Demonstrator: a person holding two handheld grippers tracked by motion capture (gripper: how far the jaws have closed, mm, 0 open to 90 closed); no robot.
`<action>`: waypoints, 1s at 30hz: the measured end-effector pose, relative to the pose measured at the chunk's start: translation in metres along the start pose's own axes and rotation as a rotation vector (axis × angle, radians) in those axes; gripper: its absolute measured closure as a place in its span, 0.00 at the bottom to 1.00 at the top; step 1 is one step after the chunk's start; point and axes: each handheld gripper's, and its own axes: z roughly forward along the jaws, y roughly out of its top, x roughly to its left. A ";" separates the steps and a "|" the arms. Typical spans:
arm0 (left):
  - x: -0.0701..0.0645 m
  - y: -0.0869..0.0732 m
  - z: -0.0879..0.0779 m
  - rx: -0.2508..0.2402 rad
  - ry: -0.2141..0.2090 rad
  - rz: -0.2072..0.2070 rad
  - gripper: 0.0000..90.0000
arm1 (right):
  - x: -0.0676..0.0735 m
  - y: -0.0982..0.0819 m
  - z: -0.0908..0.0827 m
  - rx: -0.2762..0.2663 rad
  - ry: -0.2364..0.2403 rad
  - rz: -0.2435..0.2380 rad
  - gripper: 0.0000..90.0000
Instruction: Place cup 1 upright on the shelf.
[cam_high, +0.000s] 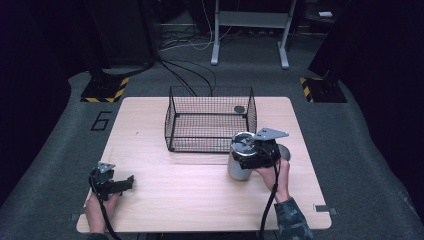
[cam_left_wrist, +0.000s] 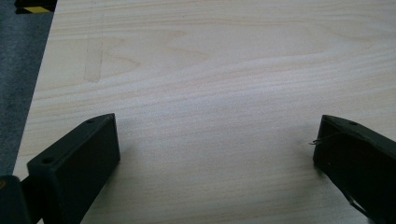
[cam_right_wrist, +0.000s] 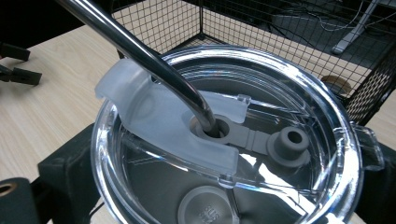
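The right gripper (cam_high: 250, 152) pinches the shiny cup (cam_high: 239, 159) just in front of the wire basket (cam_high: 210, 120), and the cup could bump the basket's rim and tip, while the left gripper (cam_high: 117, 184) waits spread wide.

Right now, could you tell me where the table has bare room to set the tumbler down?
The broad strip of table between the left gripper and the tumbler is bare, as is the left side beside the wire basket. It is crowded around the right gripper, close against the basket's front.
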 end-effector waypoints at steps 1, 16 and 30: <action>0.000 0.000 0.000 0.000 0.000 0.000 0.00 | 0.000 0.000 0.000 0.000 0.000 0.000 0.04; 0.000 0.000 0.000 0.000 0.000 0.000 0.00 | 0.005 0.018 -0.008 -0.002 0.027 -0.015 0.04; 0.000 0.000 0.000 0.000 0.000 0.000 0.00 | 0.011 0.039 -0.009 -0.016 0.050 -0.049 0.04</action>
